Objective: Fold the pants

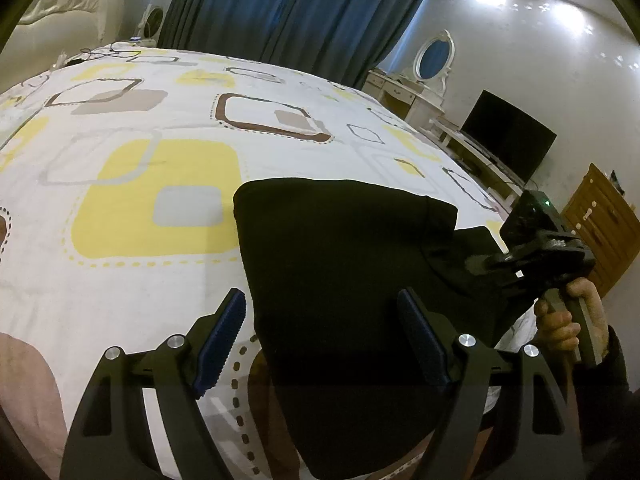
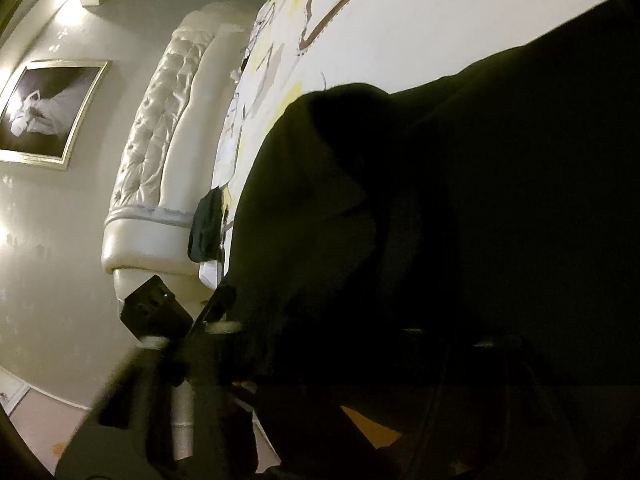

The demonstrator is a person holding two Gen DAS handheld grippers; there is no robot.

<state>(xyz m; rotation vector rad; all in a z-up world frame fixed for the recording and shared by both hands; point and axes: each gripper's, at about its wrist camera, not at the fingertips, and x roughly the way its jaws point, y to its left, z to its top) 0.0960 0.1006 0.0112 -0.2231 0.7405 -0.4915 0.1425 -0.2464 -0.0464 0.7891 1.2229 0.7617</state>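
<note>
Left hand-held gripper (image 1: 322,336) agape.

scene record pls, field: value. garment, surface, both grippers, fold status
garment: black pants, lying on the bed near its edge
surface: bed with white sheet, yellow and brown squares
left gripper: open, fingers either side of the pants' left edge
right gripper: at the pants' right side; jaw state hidden by dark cloth
fold status: pants look folded over at least once; layers hard to count
</note>
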